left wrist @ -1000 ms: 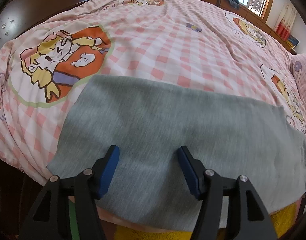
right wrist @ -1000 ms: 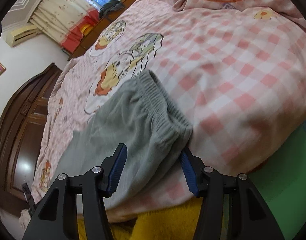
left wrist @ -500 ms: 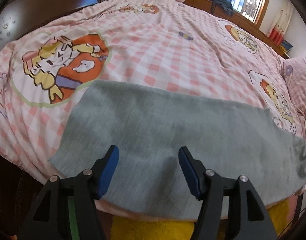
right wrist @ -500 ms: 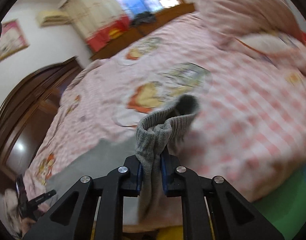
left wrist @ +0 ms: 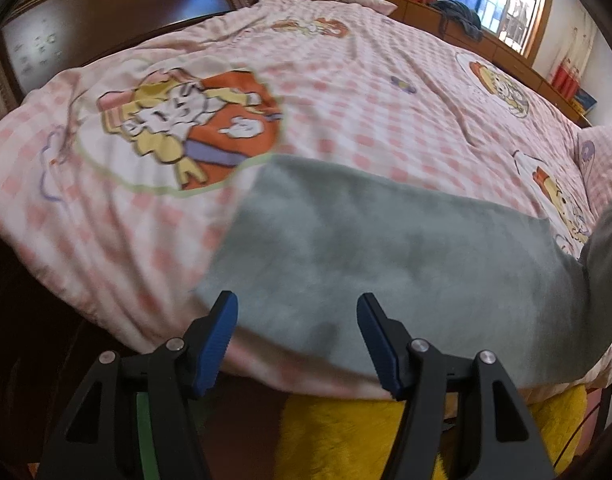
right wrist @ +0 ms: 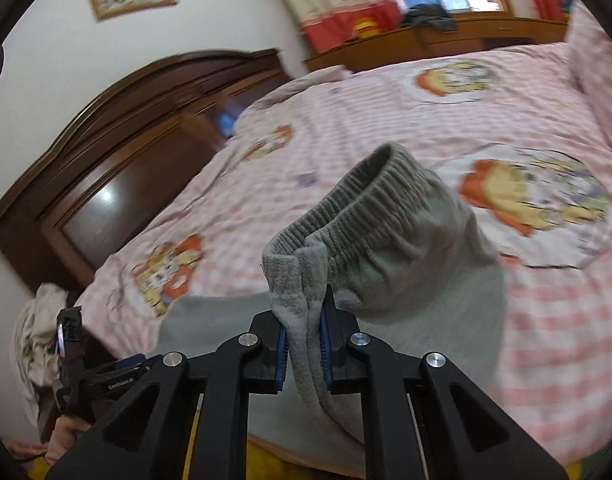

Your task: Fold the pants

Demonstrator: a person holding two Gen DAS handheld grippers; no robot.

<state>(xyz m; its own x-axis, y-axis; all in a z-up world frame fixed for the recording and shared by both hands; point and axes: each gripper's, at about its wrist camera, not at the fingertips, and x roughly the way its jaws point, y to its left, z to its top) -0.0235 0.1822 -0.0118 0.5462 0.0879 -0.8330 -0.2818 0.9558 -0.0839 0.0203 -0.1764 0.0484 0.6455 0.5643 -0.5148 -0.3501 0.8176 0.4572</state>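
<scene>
Grey pants (left wrist: pixel 386 256) lie along the near edge of the bed, the leg end at the left. My left gripper (left wrist: pixel 297 340) is open and empty, hovering just short of the leg end. My right gripper (right wrist: pixel 304 340) is shut on the pants' ribbed waistband (right wrist: pixel 358 208) and holds it lifted above the bed; the cloth hangs down between the jaws. The lifted waist end shows at the right edge of the left wrist view (left wrist: pixel 606 248). The left gripper shows at the lower left of the right wrist view (right wrist: pixel 77 364).
The bed has a pink checked cover with cartoon prints (left wrist: pixel 346 92). A dark wooden wardrobe (right wrist: pixel 105 152) stands beyond the foot. A wooden ledge with clothes (left wrist: pixel 458 20) runs under the window. Yellow fabric (left wrist: pixel 346 432) lies below the bed edge.
My right gripper closed on the waistband and lifted it up off the bed, swinging left. My left gripper stayed open and shifted slightly right along the leg end.
</scene>
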